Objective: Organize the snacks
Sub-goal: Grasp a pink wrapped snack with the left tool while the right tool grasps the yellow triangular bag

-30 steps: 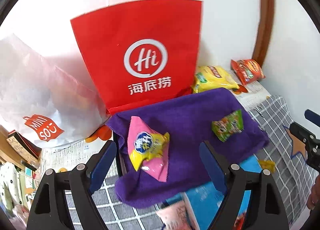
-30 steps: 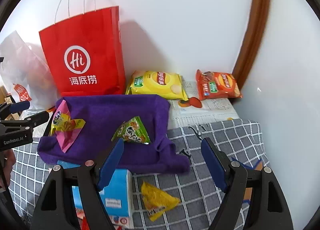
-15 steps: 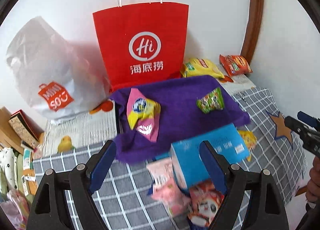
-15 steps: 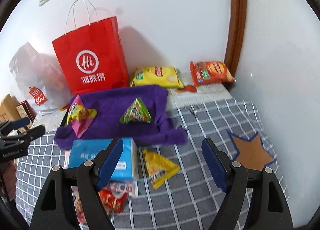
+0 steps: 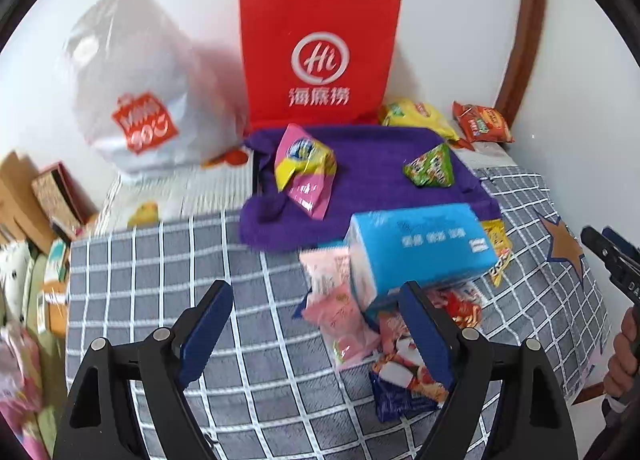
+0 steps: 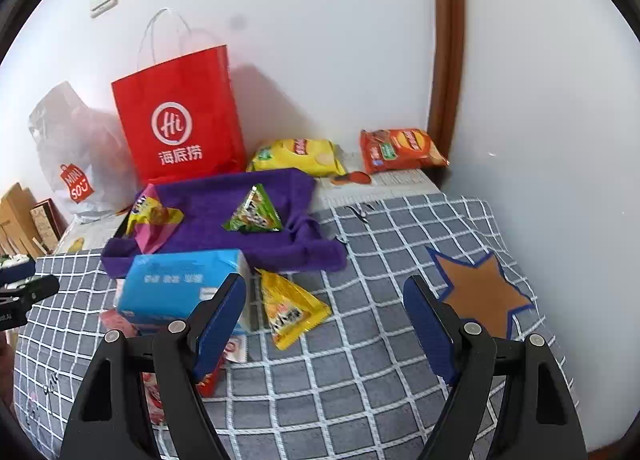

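Two snack packets lie on the towel, behind the tissue box.

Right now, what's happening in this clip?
A person is sorting snacks with two handheld grippers. Both the left gripper and right gripper are open and empty, above the checked cloth. A pink-yellow packet and a green packet lie on the purple towel. A blue tissue pack sits on a pile of unsorted snacks.

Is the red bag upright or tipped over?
Upright: the red bag stands on its base against the wall, handles up.
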{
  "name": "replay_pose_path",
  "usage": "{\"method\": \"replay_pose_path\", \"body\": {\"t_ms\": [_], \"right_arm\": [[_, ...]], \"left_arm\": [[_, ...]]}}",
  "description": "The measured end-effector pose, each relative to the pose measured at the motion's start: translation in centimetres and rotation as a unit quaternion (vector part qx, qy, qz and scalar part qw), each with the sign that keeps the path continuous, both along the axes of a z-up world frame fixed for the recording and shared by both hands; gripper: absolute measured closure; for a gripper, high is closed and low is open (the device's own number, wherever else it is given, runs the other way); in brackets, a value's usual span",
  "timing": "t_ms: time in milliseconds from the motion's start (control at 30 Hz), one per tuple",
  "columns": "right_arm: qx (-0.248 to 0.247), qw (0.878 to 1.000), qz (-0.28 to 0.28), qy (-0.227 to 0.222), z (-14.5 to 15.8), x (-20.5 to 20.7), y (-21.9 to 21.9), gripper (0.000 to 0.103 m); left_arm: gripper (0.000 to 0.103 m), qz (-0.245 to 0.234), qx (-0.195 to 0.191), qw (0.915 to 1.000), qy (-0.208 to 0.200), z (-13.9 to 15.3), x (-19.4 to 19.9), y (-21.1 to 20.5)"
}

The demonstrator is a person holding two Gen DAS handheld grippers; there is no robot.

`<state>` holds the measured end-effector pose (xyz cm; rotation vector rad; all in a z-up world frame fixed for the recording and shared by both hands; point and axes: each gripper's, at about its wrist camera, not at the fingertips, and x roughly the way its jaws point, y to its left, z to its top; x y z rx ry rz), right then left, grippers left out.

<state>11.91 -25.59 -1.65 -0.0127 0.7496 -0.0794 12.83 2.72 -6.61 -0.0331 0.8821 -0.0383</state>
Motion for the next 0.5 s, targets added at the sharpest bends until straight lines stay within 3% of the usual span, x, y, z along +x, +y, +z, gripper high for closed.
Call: {"method": "replay_pose_path", "body": {"t_ms": [167,267,500], "right_arm": [[0.056,0.998,0.014,0.037,-2.5,0.5,-1.8,0.024],[0.054,0.997,0.02,0.052,-4.2,1.2,-1.6,0.033],[0.057,0.994,0.064,0.072,-6.8,4.6,-0.4,0.034]], "left_arm": [[0.02,0.017,-0.003,0.9997,0.016,-1.8,-0.1,0.3],[0.02,0.019,0.007,0.9996,0.019,-2.4,0.0,0.4],[0.02,0.048,-0.018,0.9979,0.04,-3.5,0.8,2.6]]}}
